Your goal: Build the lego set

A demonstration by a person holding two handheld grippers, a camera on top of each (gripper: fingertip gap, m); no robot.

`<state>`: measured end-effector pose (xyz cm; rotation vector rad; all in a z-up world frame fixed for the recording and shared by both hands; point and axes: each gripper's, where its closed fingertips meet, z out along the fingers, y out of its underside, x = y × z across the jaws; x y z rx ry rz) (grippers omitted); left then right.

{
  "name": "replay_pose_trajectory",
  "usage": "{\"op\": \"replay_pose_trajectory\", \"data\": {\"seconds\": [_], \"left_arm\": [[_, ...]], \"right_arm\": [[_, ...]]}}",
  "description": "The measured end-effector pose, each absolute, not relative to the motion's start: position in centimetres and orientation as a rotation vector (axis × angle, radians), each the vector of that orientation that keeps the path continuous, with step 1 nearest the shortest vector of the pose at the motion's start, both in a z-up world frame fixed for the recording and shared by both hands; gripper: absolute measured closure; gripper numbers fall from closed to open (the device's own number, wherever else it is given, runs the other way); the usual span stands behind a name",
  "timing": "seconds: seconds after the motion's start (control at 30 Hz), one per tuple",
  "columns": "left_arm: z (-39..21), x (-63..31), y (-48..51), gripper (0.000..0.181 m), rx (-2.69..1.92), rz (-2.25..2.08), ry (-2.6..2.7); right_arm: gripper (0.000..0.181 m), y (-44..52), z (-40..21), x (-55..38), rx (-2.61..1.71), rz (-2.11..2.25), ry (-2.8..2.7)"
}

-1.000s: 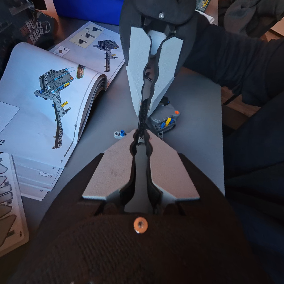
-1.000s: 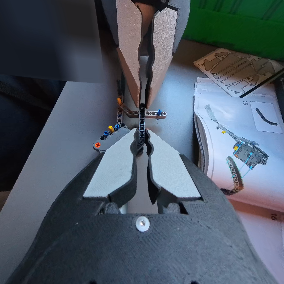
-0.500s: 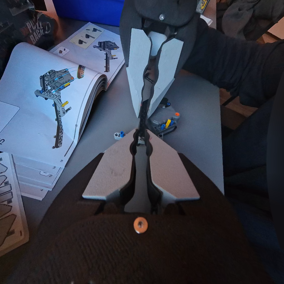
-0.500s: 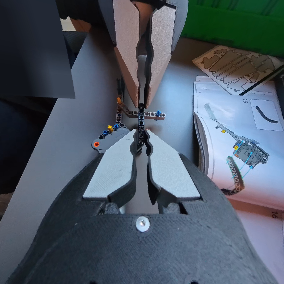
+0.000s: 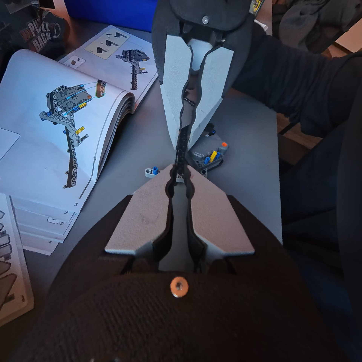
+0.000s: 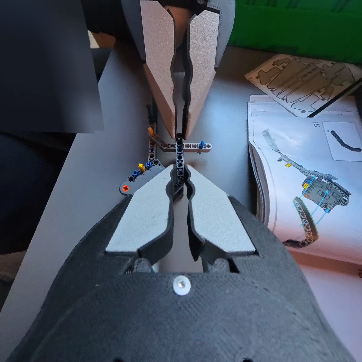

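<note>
A black beam with holes hangs in the air between my two grippers, which face each other tip to tip. My left gripper is shut on its near end. My right gripper comes in from the top, shut on the far end. In the right wrist view my right gripper grips the black beam and my left gripper pinches its far tip. Below on the table lies the partial build: a grey block with orange, yellow and blue pins, also in the right wrist view, and a light grey angled beam.
An open instruction booklet lies beside the build. A sticker sheet lies past it. A blue box and a green box stand at the back. The table edge runs close by. A dark sleeve reaches in. Both grippers' tips are close together, under 4 cm apart.
Nothing clear has changed. Both grippers stay shut on the black beam above the build, with only a slight drift of the views.
</note>
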<state>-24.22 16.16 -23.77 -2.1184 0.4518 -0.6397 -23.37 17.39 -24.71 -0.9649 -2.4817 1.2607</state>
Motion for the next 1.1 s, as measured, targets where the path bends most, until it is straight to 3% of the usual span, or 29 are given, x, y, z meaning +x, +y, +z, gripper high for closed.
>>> {"op": "replay_pose_trajectory", "data": {"seconds": [0.1, 0.2, 1.1], "left_arm": [[-23.86, -24.16, 16.15, 0.177, -2.124, -0.622, 0.463], [-23.86, -24.09, 16.16, 0.177, -2.126, -0.610, 0.469], [-23.53, -24.31, 16.34, 0.177, -2.124, -0.604, 0.445]], "right_arm": [[0.169, 17.34, -24.22, -23.64, -0.963, 1.305, -2.442], [0.177, 17.01, -24.16, -23.57, -0.923, 1.298, -2.447], [0.177, 16.92, -23.94, -23.81, -0.927, 1.288, -2.438]]}}
